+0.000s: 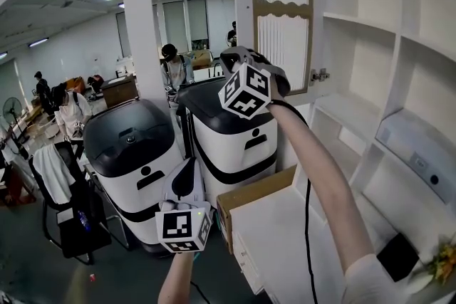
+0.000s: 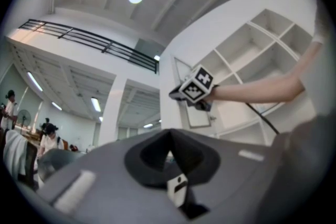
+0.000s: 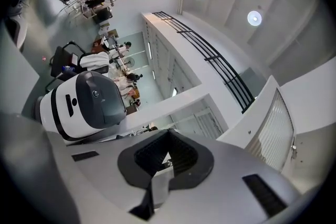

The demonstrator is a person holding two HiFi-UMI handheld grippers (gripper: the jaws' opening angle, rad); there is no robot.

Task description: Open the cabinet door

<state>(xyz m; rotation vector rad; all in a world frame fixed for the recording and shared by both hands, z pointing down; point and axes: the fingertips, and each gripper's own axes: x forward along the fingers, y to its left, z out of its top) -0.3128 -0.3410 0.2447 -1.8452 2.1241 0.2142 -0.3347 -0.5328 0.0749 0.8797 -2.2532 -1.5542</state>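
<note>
Above the far left corner of the white bench [image 1: 285, 242], the cabinet door [image 1: 282, 11] is standing swung outward, showing its ribbed panel. The right claw [image 1: 231, 59] is hovering near the door's lower edge, jaws pressed together on nothing. The left claw [image 1: 189, 166] is hanging low beyond the bench's left edge, likewise closed and empty.

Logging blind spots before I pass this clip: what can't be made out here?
Cabinet door top: cut by the head view's edge.
Door handle, and whether the right gripper touches the door: the gripper's body covers that edge in the head view.
Background people: too small.
</note>
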